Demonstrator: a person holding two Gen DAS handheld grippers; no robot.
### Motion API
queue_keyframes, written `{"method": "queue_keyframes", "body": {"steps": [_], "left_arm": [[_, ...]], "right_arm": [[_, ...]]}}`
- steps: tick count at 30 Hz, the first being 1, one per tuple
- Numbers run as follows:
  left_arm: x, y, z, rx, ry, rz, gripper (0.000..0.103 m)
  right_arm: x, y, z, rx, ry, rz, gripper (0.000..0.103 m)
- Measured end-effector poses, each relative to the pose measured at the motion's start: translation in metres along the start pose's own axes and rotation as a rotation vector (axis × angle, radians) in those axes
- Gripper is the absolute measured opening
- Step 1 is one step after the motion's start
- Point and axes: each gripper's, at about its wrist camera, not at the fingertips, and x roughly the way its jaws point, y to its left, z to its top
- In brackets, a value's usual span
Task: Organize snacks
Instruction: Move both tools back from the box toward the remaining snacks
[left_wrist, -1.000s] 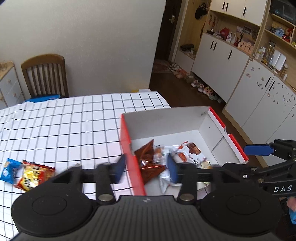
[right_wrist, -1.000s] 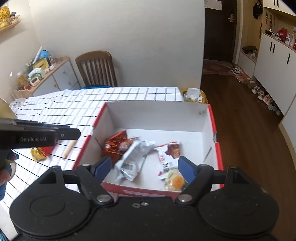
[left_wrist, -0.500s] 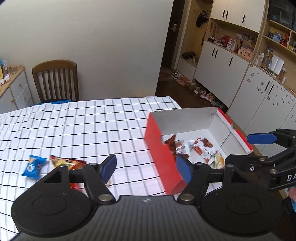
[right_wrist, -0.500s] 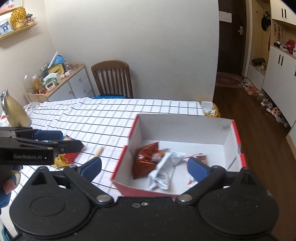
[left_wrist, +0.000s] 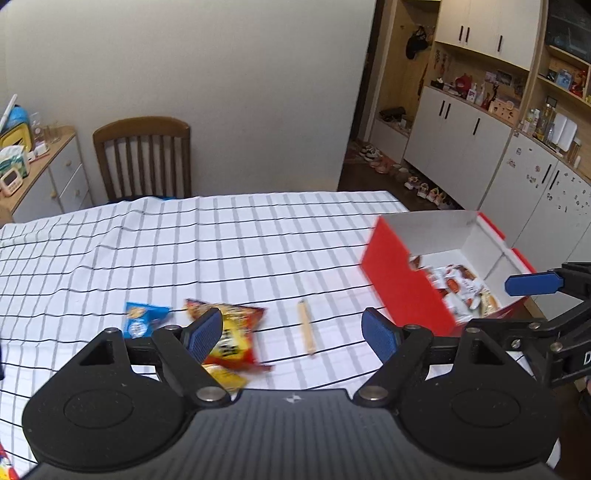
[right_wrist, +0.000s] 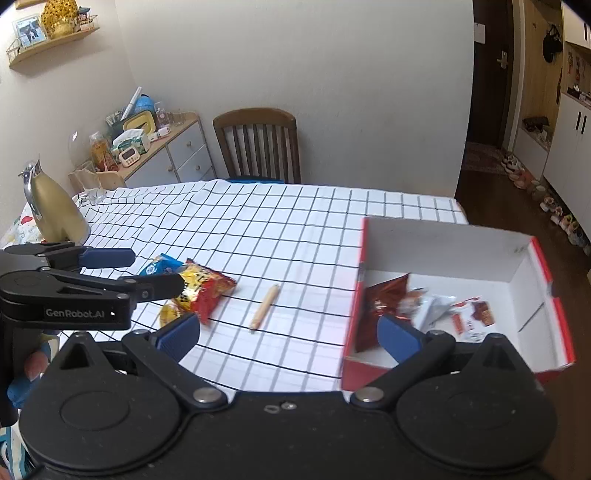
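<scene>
Several snacks already in red box (right_wrist: 539, 258), frame right. Left on checked cloth, lower left: blue packet (left_wrist: 142, 317), red-yellow packet (left_wrist: 236, 332), beige stick (left_wrist: 307, 328). Left gripper (left_wrist: 291, 334) jaws just widening, empty; right gripper (right_wrist: 288, 332) jaws wide apart, empty.

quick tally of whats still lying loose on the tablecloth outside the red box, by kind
blue snack packet: 1
red and yellow snack bag: 1
small yellow packet: 1
tan stick: 1
total: 4
</scene>
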Motion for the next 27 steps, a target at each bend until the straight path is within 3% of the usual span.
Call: {"method": "queue_keyframes", "body": {"steps": [14,27], "left_arm": [[0.023,0.113,-0.013,-0.067,0.052,0.095,0.082],[0.074,0.157,-0.012,-0.069,0.111,0.137,0.082]], "right_arm": [[0.054,0.047,0.003,0.067,0.064,-0.044,0.103],[0.109,0.057,0.010,0.089,0.127,-0.096,0.101]]}}
